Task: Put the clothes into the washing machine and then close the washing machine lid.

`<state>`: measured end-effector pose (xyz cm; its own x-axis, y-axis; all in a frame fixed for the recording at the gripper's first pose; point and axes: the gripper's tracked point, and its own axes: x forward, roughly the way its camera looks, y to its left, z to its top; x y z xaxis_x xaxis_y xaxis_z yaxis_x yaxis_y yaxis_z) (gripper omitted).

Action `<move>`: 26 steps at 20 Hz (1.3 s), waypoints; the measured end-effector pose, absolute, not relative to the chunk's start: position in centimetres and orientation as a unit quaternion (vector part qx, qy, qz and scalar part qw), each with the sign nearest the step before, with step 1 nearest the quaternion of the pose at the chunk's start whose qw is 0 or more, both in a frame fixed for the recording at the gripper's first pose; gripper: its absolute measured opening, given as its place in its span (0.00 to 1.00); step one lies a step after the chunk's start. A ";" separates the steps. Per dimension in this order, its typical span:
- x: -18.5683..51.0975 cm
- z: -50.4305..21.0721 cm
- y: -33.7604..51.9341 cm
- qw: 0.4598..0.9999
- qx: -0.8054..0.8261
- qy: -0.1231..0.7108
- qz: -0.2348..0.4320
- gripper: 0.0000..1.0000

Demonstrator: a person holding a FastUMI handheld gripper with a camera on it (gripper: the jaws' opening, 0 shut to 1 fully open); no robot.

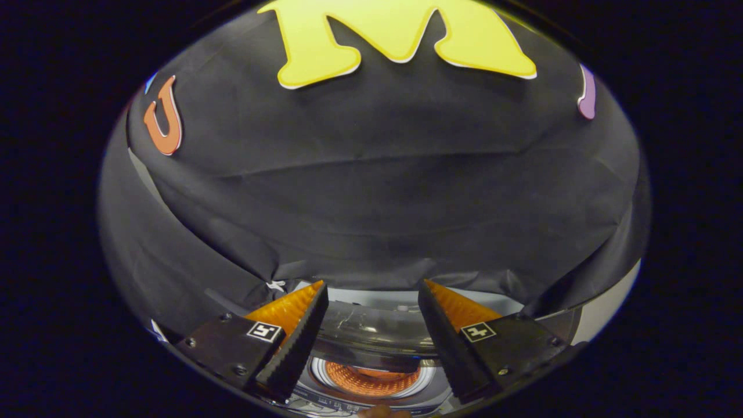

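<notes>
Claw (371,302) spread, empty; raised lid (371,331) at 12 o'clock between fingers, over the drum (371,377). Lid seems stiff, slick: press its top edge

The gripper (372,299) is held with its two fingers spread wide apart, the jaws open. Nothing is clamped between them. Both fingers (296,342) extend forward side by side at about equal height, their ridged inner faces turned toward each other and tapering to pointed tips.
</notes>
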<state>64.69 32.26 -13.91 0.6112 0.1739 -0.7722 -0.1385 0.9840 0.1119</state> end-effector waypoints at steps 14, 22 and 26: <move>64.6 -15.4 32.3 0.892 0.015 0.442 0.091 1.00; 64.8 -15.3 32.3 0.894 0.010 0.438 0.095 1.00; 64.8 -15.3 32.3 0.895 0.009 0.436 0.097 1.00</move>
